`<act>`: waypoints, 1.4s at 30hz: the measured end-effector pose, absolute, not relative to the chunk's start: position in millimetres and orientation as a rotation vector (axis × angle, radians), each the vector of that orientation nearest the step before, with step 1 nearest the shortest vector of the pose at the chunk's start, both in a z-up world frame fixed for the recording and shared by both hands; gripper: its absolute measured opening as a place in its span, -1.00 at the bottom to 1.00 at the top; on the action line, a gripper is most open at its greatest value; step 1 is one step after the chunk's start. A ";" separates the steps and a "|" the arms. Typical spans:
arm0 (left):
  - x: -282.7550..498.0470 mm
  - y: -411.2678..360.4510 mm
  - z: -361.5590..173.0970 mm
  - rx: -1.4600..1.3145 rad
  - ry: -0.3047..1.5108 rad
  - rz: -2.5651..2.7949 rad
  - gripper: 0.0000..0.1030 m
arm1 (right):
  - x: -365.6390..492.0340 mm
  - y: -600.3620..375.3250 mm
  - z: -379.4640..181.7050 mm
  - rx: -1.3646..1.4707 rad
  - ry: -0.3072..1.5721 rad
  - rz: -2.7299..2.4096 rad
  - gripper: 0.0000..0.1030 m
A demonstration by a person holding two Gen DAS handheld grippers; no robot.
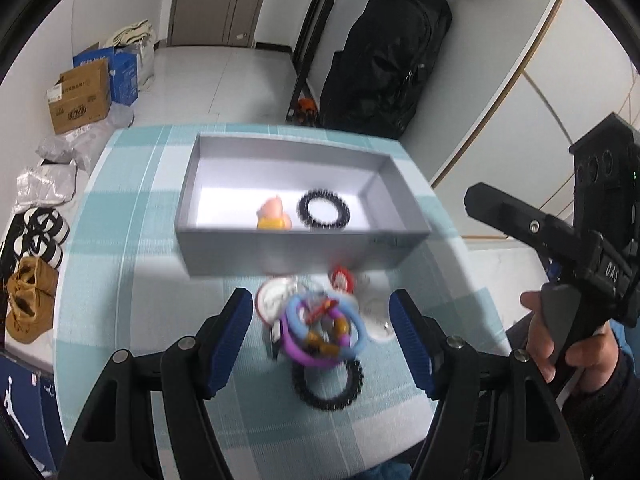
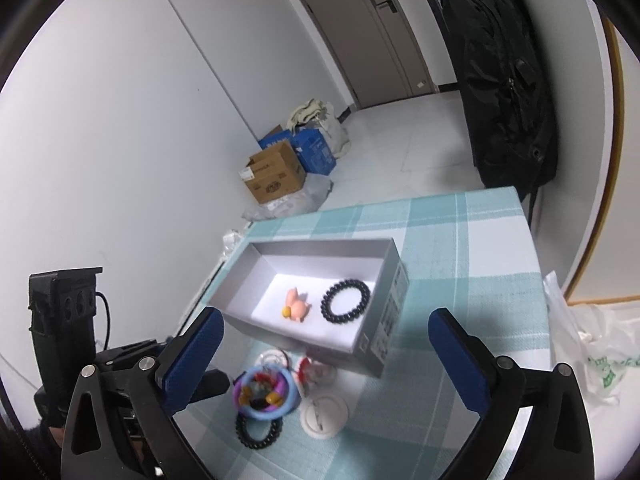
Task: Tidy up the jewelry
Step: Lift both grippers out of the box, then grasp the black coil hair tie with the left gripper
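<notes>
A grey box [image 1: 280, 254] [image 2: 384, 336] stands on the teal checked tablecloth [image 1: 132, 240] [image 2: 480, 264]. Inside lie a black bead bracelet [image 1: 323, 211] [image 2: 346, 301] and a pink pig figure [image 1: 273, 214] [image 2: 297, 305]. In front of the box is a pile: blue and purple rings [image 1: 326, 330] [image 2: 266, 394], a black coil band [image 1: 328, 384] [image 2: 258, 430], white round pieces [image 1: 274, 300] [image 2: 323, 416] and a red-and-white charm [image 1: 342, 278]. My left gripper [image 1: 322, 340] is open, its fingers on either side of the pile. My right gripper [image 2: 324, 360] is open, above the pile.
Cardboard and blue boxes [image 1: 80, 94] [image 2: 276, 174], shoes [image 1: 32, 304] and bags lie on the floor left of the table. A black garment bag [image 1: 384, 60] [image 2: 504, 80] hangs behind it. A plastic bag [image 2: 592, 352] sits at the right table edge.
</notes>
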State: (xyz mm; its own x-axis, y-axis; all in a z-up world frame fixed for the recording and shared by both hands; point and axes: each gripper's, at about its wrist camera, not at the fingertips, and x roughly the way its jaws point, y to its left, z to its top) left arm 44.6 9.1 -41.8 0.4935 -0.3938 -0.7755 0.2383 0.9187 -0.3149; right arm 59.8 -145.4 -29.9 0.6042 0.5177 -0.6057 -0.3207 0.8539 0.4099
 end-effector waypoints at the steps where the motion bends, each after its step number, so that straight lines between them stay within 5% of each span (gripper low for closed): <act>1: 41.0 8.7 -43.6 -0.179 0.993 -0.382 0.29 | 59.0 -145.6 -30.9 0.269 0.789 0.488 1.00; 33: 15.0 -34.6 -80.7 0.101 1.087 -0.253 0.28 | 22.6 -168.1 -44.4 0.288 0.851 0.422 1.00; 38: 11.9 -39.6 -78.9 0.127 1.081 -0.292 -0.12 | 20.8 -171.8 -43.3 0.302 0.854 0.411 1.00; 42: 17.5 -40.3 -77.1 0.118 1.096 -0.330 -0.22 | 19.0 -170.9 -43.0 0.294 0.852 0.409 1.00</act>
